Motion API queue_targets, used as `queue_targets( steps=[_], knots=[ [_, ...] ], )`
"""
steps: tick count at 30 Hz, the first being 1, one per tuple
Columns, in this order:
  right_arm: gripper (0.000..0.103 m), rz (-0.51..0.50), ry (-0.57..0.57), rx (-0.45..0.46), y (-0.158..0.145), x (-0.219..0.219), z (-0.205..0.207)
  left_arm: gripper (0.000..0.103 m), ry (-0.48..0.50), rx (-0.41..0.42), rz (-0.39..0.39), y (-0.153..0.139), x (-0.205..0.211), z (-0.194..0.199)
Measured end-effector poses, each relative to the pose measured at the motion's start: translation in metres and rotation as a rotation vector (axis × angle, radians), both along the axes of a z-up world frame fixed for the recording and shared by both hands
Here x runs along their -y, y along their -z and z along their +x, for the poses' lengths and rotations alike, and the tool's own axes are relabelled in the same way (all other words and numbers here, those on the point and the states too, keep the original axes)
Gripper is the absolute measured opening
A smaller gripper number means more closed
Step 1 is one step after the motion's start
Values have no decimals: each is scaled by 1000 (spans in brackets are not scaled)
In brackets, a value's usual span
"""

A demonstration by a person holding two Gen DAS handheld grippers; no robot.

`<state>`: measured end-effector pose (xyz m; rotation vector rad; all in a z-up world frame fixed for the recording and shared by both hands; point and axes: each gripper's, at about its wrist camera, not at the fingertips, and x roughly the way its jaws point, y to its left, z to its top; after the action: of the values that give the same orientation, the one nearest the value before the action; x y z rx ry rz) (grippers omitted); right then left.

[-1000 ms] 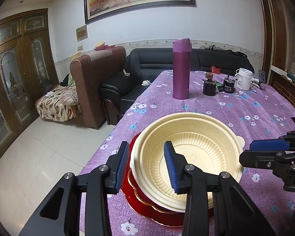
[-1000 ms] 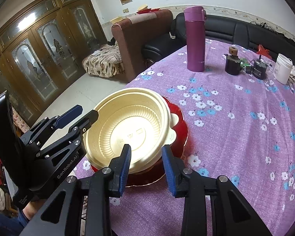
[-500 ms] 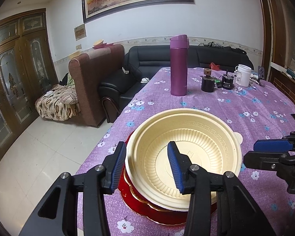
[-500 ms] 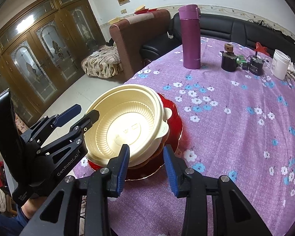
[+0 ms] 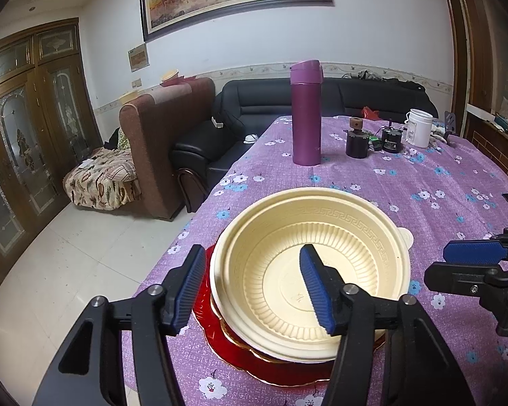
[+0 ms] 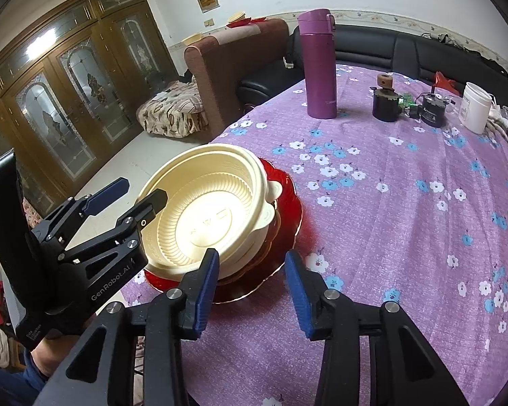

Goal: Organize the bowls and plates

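Observation:
Nested cream plastic bowls (image 5: 308,270) sit on a red plate (image 5: 271,368) near the table's left edge. My left gripper (image 5: 252,287) straddles the bowls' near-left rim, one pad outside and one inside. Its jaws are opening and neither pad presses the rim. In the right wrist view the left gripper (image 6: 132,196) reaches in from the left over the bowls (image 6: 206,209). My right gripper (image 6: 252,287) hovers at the near edge of the red plate (image 6: 288,209). Its jaws are opening too, with only the plate's edge showing between them. It also shows at the right (image 5: 470,260).
A purple flowered cloth (image 6: 406,220) covers the table. At the far end stand a tall purple flask (image 5: 305,111), two small dark jars (image 5: 357,142) and a white tub (image 5: 419,128). The table edge drops to tiled floor (image 5: 67,260) on the left, by sofas.
Both pairs of jaws have spread wider, the left ones coming off the bowl rim. The bowls and red plate stay where they were.

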<state>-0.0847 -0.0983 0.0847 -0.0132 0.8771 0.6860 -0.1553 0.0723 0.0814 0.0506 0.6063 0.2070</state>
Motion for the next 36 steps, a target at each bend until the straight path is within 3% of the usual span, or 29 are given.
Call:
queue_targets(
  steps=[3, 6, 10, 20, 27, 36],
  knots=[
    [46, 0, 6, 2, 1, 3, 1, 58, 1, -1, 5, 0, 3, -1],
    [48, 1, 10, 2, 1, 5, 1, 65, 1, 0, 9, -1, 4, -1],
    [58, 5, 17, 6, 2, 9, 2, 72, 1, 6, 18, -2, 7, -2],
    [65, 7, 43, 3, 5, 17, 5, 86, -10, 38, 28, -11, 6, -6],
    [73, 9, 69, -5, 9, 25, 9, 90, -36, 67, 53, -19, -2, -11],
    [73, 20, 103, -38, 17, 34, 19, 90, -132, 69, -13, -25, -50, -17]
  ],
)
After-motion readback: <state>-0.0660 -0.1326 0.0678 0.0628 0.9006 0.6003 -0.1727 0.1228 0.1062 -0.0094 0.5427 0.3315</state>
